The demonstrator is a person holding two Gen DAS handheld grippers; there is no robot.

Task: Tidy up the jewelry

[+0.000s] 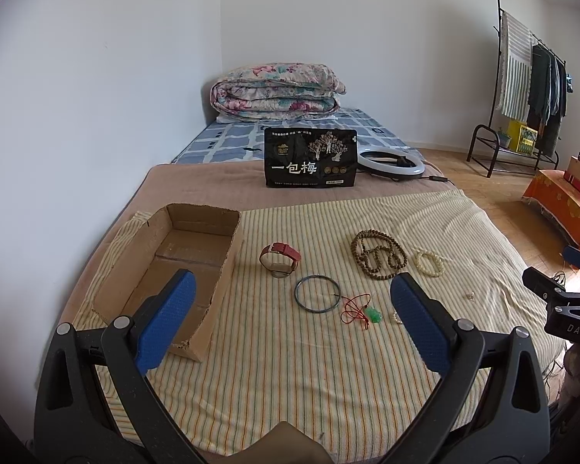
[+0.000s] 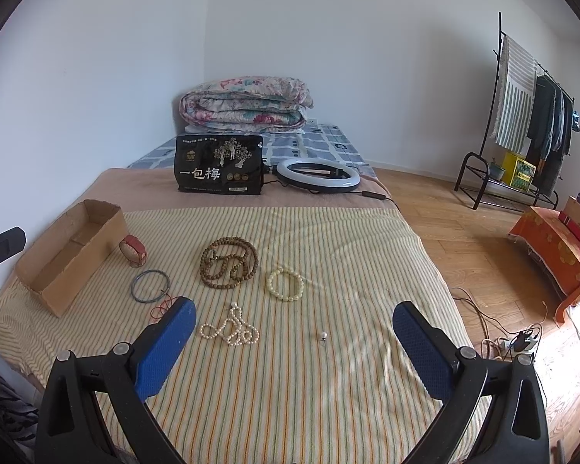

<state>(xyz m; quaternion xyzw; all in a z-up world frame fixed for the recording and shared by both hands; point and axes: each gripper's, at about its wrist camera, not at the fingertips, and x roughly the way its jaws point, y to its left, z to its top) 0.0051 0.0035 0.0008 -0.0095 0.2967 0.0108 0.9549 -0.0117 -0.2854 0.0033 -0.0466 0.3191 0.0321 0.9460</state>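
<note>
1. Nearest, two grippers hover over the striped cloth [image 2: 290, 386]: the left gripper [image 1: 290, 321] and the right gripper [image 2: 294, 342] both have their jaws spread wide with nothing between them.
2. Seven jewelry pieces lie apart on the cloth: one white pearl strand [image 2: 232, 330], one small pearl pin [image 2: 323, 335], one red cord with a green pendant [image 1: 361, 313], one thin blue-grey bangle [image 1: 317, 293], one cream bead bracelet [image 2: 285, 284], one brown bead necklace [image 2: 229, 262] and one red-strapped watch [image 1: 280, 260].
3. One open cardboard box [image 1: 174, 270] sits at the cloth's left edge, the watch nearest it.
4. Bare cloth lies open between the grippers and the jewelry; the cloth's right edge meets wooden floor.
5. Farther back stand one black snack bag [image 1: 310, 162], one ring light [image 2: 318, 175] and one folded quilt [image 1: 276, 91].
</note>
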